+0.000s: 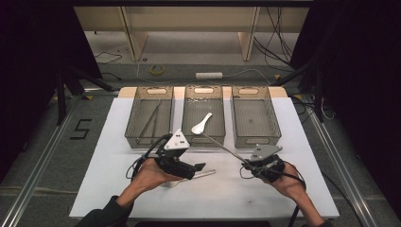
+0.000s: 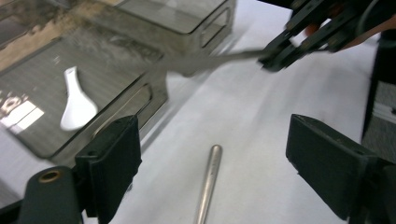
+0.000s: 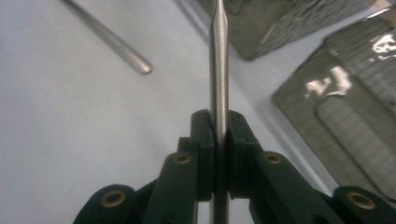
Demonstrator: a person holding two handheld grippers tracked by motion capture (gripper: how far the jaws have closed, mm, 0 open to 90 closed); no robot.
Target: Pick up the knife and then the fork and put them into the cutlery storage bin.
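On the bench [image 1: 118, 189] stood three bins. The right tool [image 1: 248, 164] was clamped on a long metal utensil [image 1: 222, 147], held over the middle bin's [image 1: 204, 137] near edge, seemingly on its way in. The left tool [image 1: 199, 167] gaped open, empty, above a metal handle [image 2: 208, 179] lying on the bench. A white spoon [image 1: 202, 123] lay in the middle bin, tongs [image 1: 150, 120] in the left bin [image 1: 134, 137]; the right bin [image 1: 274, 135] looked empty. Sorting seemed partway through.
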